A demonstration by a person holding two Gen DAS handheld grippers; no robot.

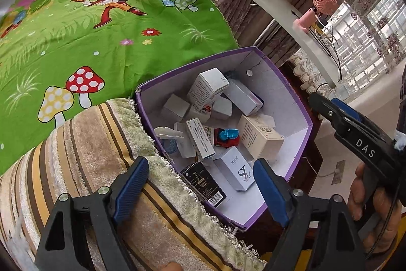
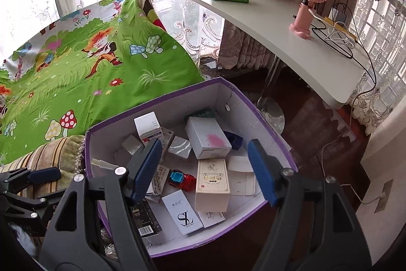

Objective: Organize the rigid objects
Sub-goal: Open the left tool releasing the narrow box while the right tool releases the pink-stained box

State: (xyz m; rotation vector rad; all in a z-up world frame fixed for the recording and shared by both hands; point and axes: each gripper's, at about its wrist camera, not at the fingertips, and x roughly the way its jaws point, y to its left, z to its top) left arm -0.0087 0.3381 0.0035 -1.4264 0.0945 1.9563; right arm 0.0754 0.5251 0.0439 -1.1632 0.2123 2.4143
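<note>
Right wrist view: one purple box (image 2: 266,128), one toy car (image 2: 184,179).

Purple-walled, white-lined cardboard box (image 2: 261,118), open-topped, standing beside a striped cushion, holding a loose jumble of small cartons. At centre, a red and blue toy car (image 2: 183,179), upright. Just right of it, a cream carton (image 2: 212,184) lying flat. Nearer, a white carton marked "SL" (image 2: 182,212), face up; to its left, a black barcoded carton (image 2: 144,220). Farther back, a white carton with a pink smudge (image 2: 208,141), tilted, and a tall white carton (image 2: 148,127) standing on end.
</note>
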